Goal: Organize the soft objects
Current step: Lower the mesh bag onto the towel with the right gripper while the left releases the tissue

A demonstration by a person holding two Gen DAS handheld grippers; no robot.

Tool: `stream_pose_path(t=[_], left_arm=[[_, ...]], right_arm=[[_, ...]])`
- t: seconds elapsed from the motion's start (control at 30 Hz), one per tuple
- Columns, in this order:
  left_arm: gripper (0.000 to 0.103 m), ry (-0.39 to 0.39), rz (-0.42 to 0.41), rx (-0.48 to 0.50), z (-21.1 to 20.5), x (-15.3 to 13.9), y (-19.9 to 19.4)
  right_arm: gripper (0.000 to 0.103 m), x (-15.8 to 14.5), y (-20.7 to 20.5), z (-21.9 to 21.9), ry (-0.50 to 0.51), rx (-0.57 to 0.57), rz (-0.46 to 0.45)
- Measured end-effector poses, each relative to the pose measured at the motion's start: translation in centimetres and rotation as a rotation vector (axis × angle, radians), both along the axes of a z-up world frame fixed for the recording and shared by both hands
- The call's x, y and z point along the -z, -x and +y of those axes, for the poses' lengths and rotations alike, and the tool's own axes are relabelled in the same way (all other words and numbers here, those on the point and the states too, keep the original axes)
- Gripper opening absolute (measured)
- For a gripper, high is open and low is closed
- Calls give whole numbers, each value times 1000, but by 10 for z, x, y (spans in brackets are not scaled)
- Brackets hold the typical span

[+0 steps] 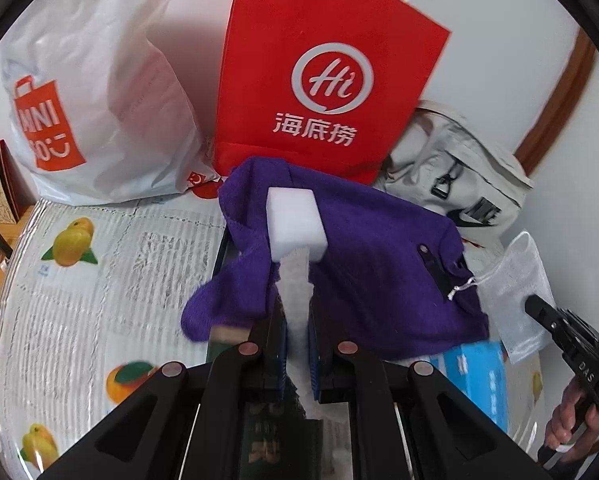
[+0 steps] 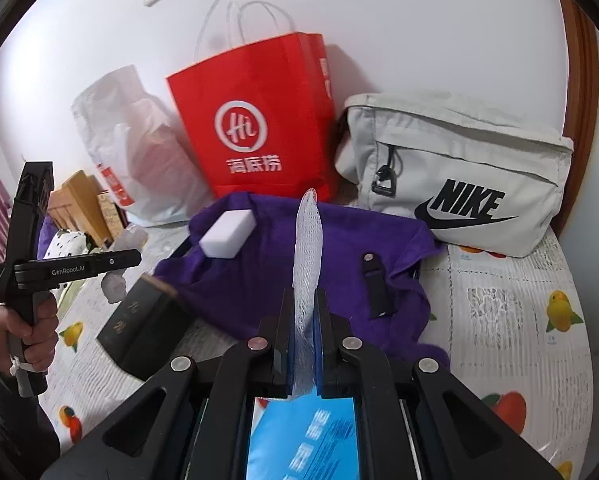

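My left gripper (image 1: pixel 295 300) is shut on a white crumpled soft piece (image 1: pixel 297 280) that sticks out above and below its fingers. Beyond it, a white sponge block (image 1: pixel 297 220) lies on a purple towel (image 1: pixel 379 264) spread over the table. My right gripper (image 2: pixel 305 294) is shut on a white mesh drawstring pouch (image 2: pixel 308 248), seen edge-on above the towel (image 2: pixel 259 292). The sponge (image 2: pixel 227 236) rests on the towel's far left part. In the right wrist view the left gripper (image 2: pixel 135 257) shows at the left, held by a hand.
Against the wall stand a red paper bag (image 2: pixel 255 128), a white plastic shopping bag (image 1: pixel 91 92) and a grey Nike bag (image 2: pixel 459 176). A black box (image 2: pixel 147 328) and a blue packet (image 2: pixel 303 432) lie near the towel. A black strap (image 2: pixel 375 288) lies on it. The tablecloth (image 2: pixel 519 320) has a fruit print.
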State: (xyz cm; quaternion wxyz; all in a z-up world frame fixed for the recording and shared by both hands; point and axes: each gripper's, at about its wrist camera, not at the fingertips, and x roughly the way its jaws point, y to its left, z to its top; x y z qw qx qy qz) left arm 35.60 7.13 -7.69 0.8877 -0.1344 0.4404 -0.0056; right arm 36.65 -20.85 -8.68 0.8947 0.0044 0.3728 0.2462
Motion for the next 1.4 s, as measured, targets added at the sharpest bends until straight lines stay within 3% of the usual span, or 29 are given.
stream_pose_path(t=[0.4, 0.9, 1.0, 1.07, 1.17, 1.2, 1.3, 1.4], left_arm=[[9, 37, 91, -76, 10, 36, -58], [9, 70, 175, -115, 6, 73, -76], [13, 76, 189, -115, 3, 77, -82], [22, 85, 198, -119, 3, 79, -83], [41, 85, 203, -127, 5, 79, -82], [45, 80, 199, -125, 4, 78, -81], [49, 75, 180, -116, 4, 72, -77], [52, 72, 172, -110, 6, 67, -73]], right_arm=[[7, 33, -48, 2, 40, 6, 67], [11, 69, -75, 2, 89, 17, 170], [12, 73, -80, 1, 87, 26, 183], [13, 76, -82, 3, 98, 27, 191], [28, 78, -83, 4, 114, 25, 193], [39, 78, -83, 5, 120, 21, 189], [52, 74, -81, 7, 141, 25, 158], [57, 70, -80, 5, 141, 37, 158]])
